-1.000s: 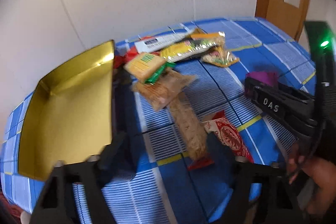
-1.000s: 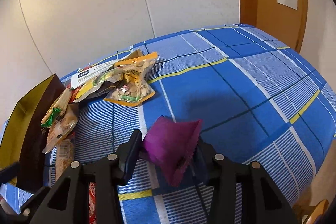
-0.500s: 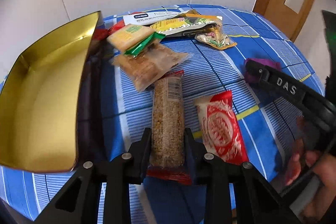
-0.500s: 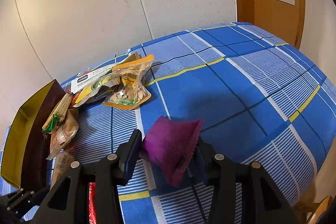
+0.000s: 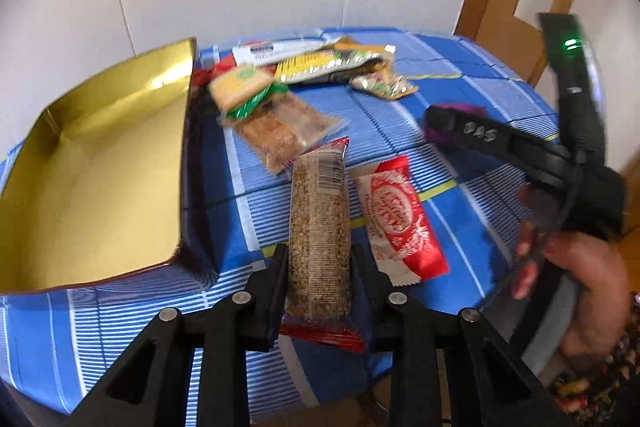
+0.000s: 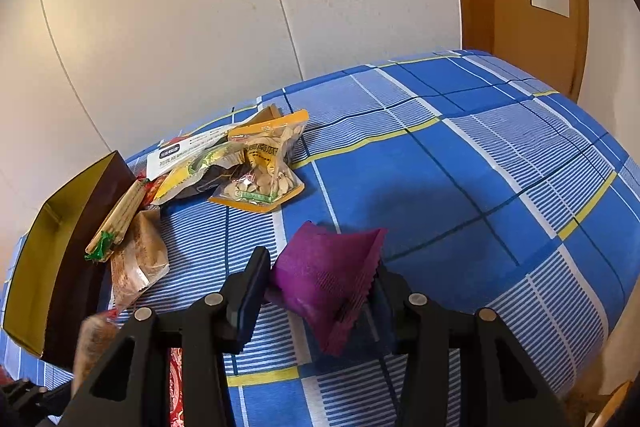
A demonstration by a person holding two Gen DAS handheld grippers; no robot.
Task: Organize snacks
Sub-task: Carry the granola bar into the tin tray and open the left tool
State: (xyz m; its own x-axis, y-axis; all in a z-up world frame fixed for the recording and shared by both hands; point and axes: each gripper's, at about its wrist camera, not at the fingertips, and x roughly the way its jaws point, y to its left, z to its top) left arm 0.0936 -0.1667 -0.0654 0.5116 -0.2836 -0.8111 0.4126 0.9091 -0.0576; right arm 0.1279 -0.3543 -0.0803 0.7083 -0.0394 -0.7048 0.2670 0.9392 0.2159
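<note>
The sesame bar (image 5: pixel 319 223) lay lengthwise on the blue checked tablecloth (image 5: pixel 472 211), just right of the gold box (image 5: pixel 92 179), clamped between the left gripper (image 5: pixel 319 267) pads. A red wrapper (image 5: pixel 396 219) lay just beyond the bar, away from the box. Farther from the box, the right gripper (image 6: pixel 320 291) grasped a purple packet (image 6: pixel 328 279).

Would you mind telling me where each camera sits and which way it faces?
Left wrist: on the left tool, looking down at its seed bar, gold box; the person's right hand shows.
Right wrist: on the right tool, over its purple packet.
Shared: gold box, snack pile, blue cloth.
</note>
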